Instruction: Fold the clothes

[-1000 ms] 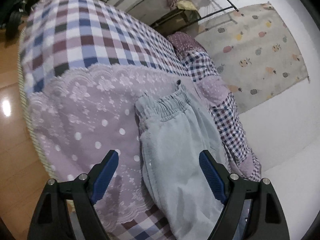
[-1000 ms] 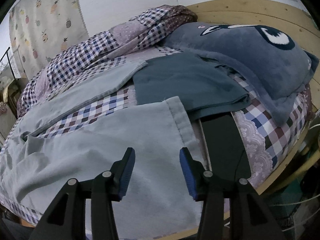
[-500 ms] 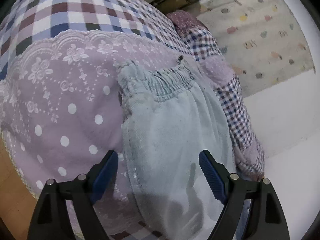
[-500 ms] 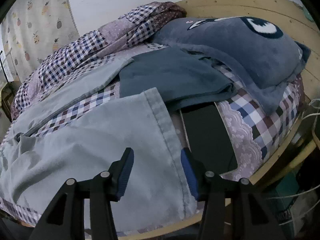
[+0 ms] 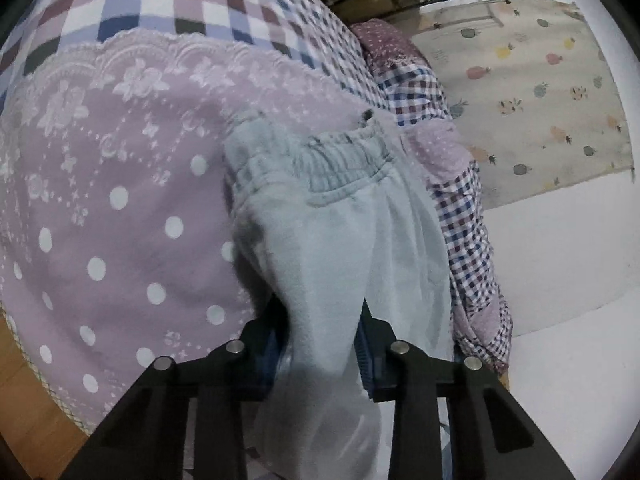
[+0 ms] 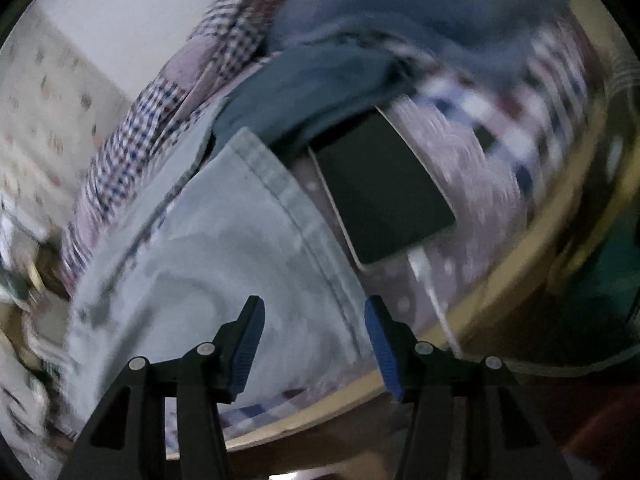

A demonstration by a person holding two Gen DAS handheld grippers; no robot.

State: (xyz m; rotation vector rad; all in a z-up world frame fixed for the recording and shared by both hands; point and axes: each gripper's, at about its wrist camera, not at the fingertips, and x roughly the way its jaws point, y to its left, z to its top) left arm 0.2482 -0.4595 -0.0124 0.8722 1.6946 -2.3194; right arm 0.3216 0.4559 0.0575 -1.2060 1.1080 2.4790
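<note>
Pale blue-grey trousers [image 5: 340, 232] lie across the bed, their elastic waistband [image 5: 320, 156] toward the far end in the left wrist view. My left gripper [image 5: 320, 340] is shut on a bunched fold of the trousers near the waist, and the cloth rises between its fingers. The right wrist view is blurred; it shows a trouser leg [image 6: 224, 232] with its hem [image 6: 296, 208] running diagonally. My right gripper [image 6: 314, 340] stands open just over the leg's end near the bed's edge, with nothing held between its fingers.
A lilac lace-and-dot cover [image 5: 112, 200] over a checked bedsheet [image 5: 180, 4] fills the left. A checked quilt [image 5: 460, 216] lies along the wall. Beside the hem sit a dark tablet [image 6: 380, 188], a folded teal garment [image 6: 304, 92], a grey plush pillow [image 6: 420, 12] and the wooden bed frame [image 6: 520, 264].
My left gripper moved forward onto the trousers and shut on the cloth near the waistband. The right gripper swung closer to the leg's hem, staying open; its view is now motion-blurred.
</note>
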